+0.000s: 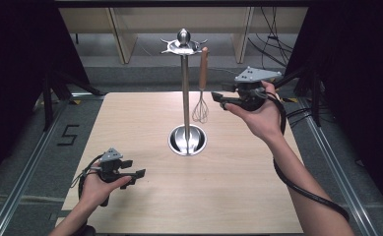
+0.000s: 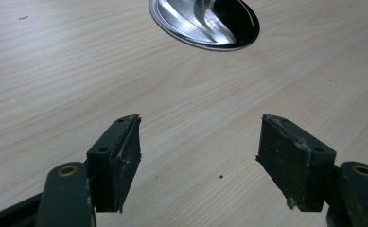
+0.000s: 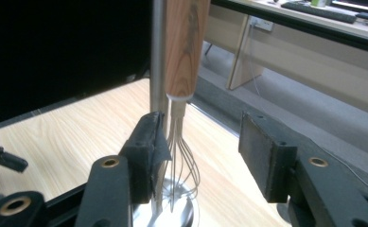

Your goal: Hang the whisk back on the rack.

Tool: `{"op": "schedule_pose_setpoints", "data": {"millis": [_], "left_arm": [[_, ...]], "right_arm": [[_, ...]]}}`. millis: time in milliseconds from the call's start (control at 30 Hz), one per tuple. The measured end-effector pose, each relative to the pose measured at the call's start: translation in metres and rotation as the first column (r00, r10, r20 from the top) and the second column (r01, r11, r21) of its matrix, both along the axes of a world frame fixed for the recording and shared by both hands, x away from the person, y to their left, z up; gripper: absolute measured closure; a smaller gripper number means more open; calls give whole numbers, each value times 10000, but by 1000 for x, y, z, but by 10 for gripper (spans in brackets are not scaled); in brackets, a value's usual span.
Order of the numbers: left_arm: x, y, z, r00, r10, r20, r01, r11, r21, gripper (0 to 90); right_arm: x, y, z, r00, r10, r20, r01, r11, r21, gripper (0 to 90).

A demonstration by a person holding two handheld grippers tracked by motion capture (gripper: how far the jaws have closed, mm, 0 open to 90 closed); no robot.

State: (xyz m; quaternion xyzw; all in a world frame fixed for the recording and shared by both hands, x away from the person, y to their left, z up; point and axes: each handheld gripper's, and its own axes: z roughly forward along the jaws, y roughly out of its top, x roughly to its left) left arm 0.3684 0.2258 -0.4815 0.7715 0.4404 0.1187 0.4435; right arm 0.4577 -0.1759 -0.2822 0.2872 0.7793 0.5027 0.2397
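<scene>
A whisk [image 1: 202, 88] with a wooden handle hangs from a hook at the top of a steel utensil stand [image 1: 185, 93] in the middle of the table. My right gripper [image 1: 222, 102] is held level just right of the whisk, jaws pointing at it. In the right gripper view the jaws [image 3: 203, 142] stand open, and the whisk [image 3: 186, 47] hangs just beyond them, close to the left pad [image 3: 148, 151], with no pad pressing on it. My left gripper [image 1: 139, 175] hovers low at the front left, open [image 2: 198, 142] and holding nothing.
The stand's round mirror-like base [image 1: 187, 140] sits mid-table, and appears again in the left gripper view [image 2: 205, 23]. The wooden tabletop [image 1: 144, 201] is bare around it. Beyond the far edge are desk legs and cables on the floor; dark curtains flank both sides.
</scene>
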Motion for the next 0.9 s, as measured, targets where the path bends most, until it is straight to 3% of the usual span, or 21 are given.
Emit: {"op": "schedule_pose_setpoints", "data": {"millis": [167, 367, 400, 467, 500, 600, 633, 900], "left_arm": [[0, 0, 0, 10000, -32, -90, 33, 10000, 19, 297], [0, 0, 0, 9999, -32, -128, 32, 10000, 27, 297], [0, 1, 0, 9998, -22, -181, 23, 10000, 79, 297], [0, 0, 0, 9999, 40, -141, -39, 10000, 78, 297], [0, 0, 0, 9999, 27, -160, -26, 10000, 78, 297], [0, 0, -1, 9999, 51, -138, -50, 10000, 82, 297], [0, 1, 0, 9999, -22, -166, 26, 9997, 238, 297], [0, 0, -2, 9999, 38, -160, -36, 9999, 119, 297]], "right_arm": [[-11, -12, -9, 9993, -301, -237, 297, 9995, -143, 483], [-25, -35, -28, 9977, -608, -298, 599, 9977, -325, 465], [-30, -41, -36, 9968, -581, -551, 561, 9978, -362, 459], [-35, -48, -45, 9955, -725, -610, 700, 9966, -424, 450], [-39, -50, -49, 9919, -849, -944, 817, 9960, -368, 445], [-42, -56, -58, 9895, -926, -1105, 891, 9954, -361, 439], [-47, -62, -70, 9858, -1060, -1305, 1021, 9941, -365, 435], [-57, -82, -105, 9710, -1367, -1960, 1270, 9900, -616, 427]]}}
